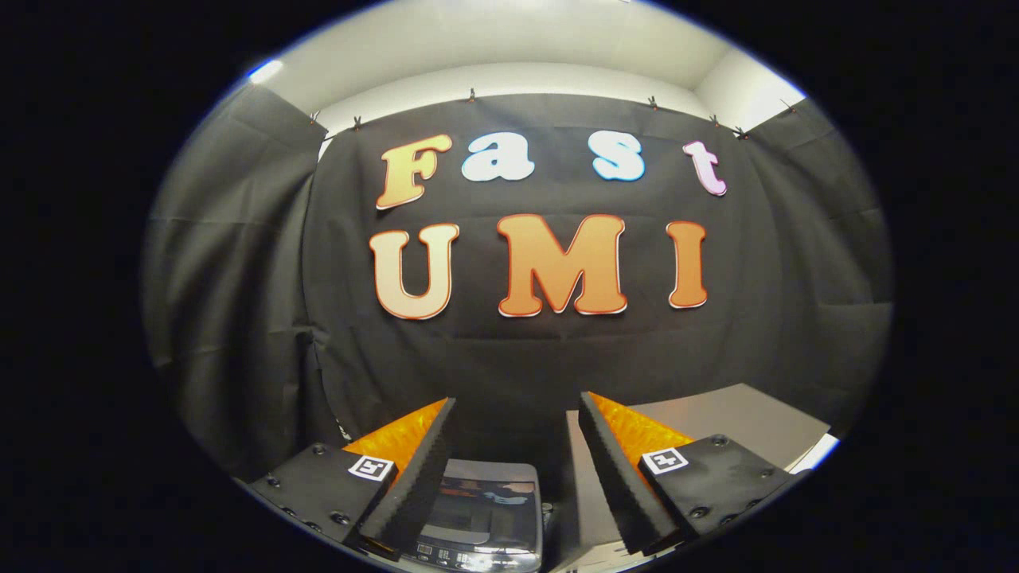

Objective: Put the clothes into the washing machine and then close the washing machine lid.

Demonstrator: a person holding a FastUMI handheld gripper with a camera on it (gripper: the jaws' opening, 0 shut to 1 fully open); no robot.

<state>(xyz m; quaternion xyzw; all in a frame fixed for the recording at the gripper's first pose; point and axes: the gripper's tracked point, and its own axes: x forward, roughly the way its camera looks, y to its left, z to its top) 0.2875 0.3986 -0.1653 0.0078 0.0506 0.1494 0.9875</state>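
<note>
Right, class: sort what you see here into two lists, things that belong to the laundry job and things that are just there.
Belongs to the job:
- washer, low between the fingers, lid looks closed
- gripper, fingers apart, holding nothing

Just there:
- table, beyond the right finger
- cloth wall behind everything

No clothes can be made out.

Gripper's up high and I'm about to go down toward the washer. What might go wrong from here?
1. The gripper is open and holds nothing, with no clothes in sight, so you may go down empty.
2. The washer sits low between the jaws with its lid seemingly down; the lid may block loading.
</note>
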